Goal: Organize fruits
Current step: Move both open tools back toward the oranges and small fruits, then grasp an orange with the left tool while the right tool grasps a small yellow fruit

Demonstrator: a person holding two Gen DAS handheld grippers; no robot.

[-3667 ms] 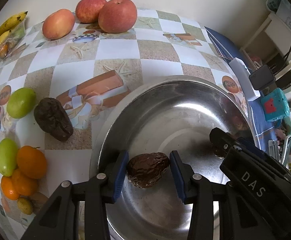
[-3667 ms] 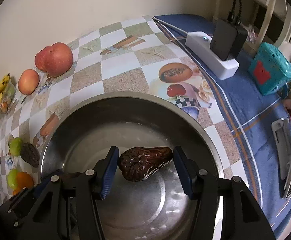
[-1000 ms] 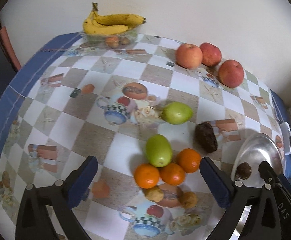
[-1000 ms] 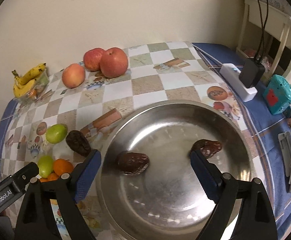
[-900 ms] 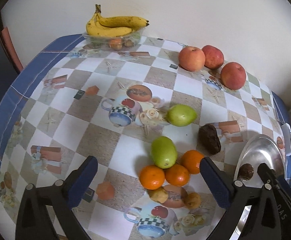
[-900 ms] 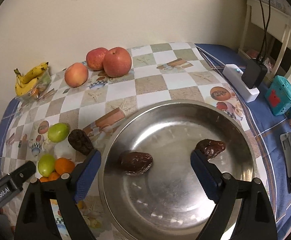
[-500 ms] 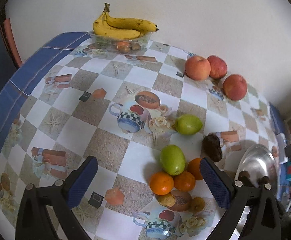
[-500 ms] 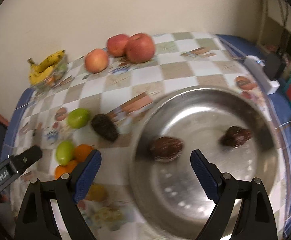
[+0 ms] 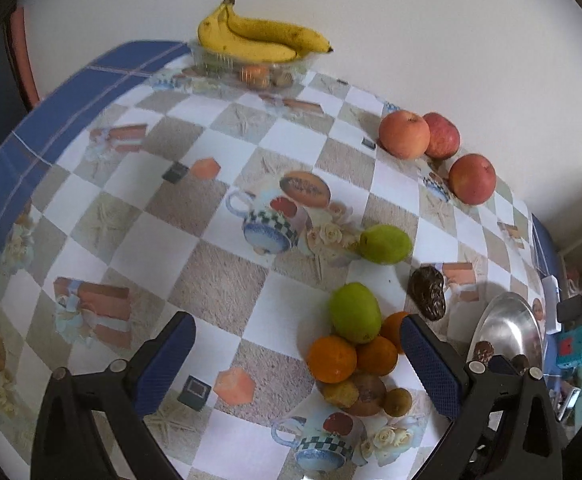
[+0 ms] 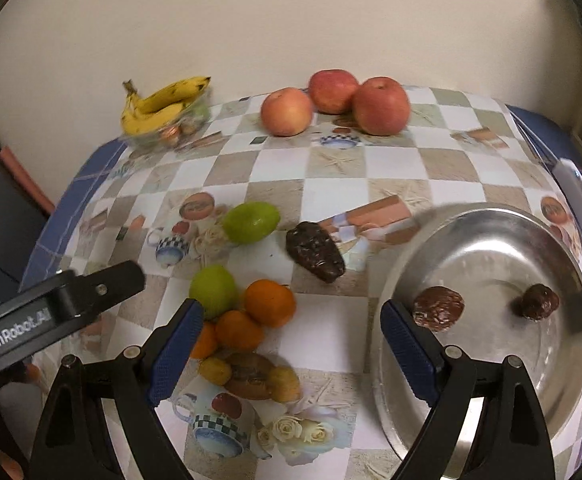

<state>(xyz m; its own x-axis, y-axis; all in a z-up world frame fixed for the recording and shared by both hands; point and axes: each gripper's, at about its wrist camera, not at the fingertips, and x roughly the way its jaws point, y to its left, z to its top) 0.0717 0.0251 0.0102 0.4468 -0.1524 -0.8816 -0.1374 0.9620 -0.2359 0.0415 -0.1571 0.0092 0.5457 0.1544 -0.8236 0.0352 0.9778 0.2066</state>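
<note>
A steel bowl [image 10: 563,364] at the right holds two dark wrinkled fruits [image 10: 438,306] [image 10: 535,301]. A third dark fruit [image 10: 315,251] lies on the checked cloth left of the bowl. Oranges [image 10: 269,303] and green fruits [image 10: 213,289] [image 10: 252,221] cluster further left, with small brown fruits [image 10: 251,374] in front. My right gripper [image 10: 291,344] hangs open and empty above the cloth between the oranges and the bowl rim. My left gripper [image 9: 295,360] is open and empty too, hovering over the cloth left of the orange pile [image 9: 333,358].
Three apples [image 10: 379,106] sit by the back wall and a banana bunch [image 10: 163,104] lies on a clear tray at the back left. A white power strip [image 10: 577,196] and a teal box [image 9: 573,346] lie right of the bowl. The blue cloth edge [image 9: 51,108] drops off at the left.
The right gripper has swung left, from over the bowl to over the cloth beside the oranges. The left gripper has drifted further left, away from the bowl. Both stay open.
</note>
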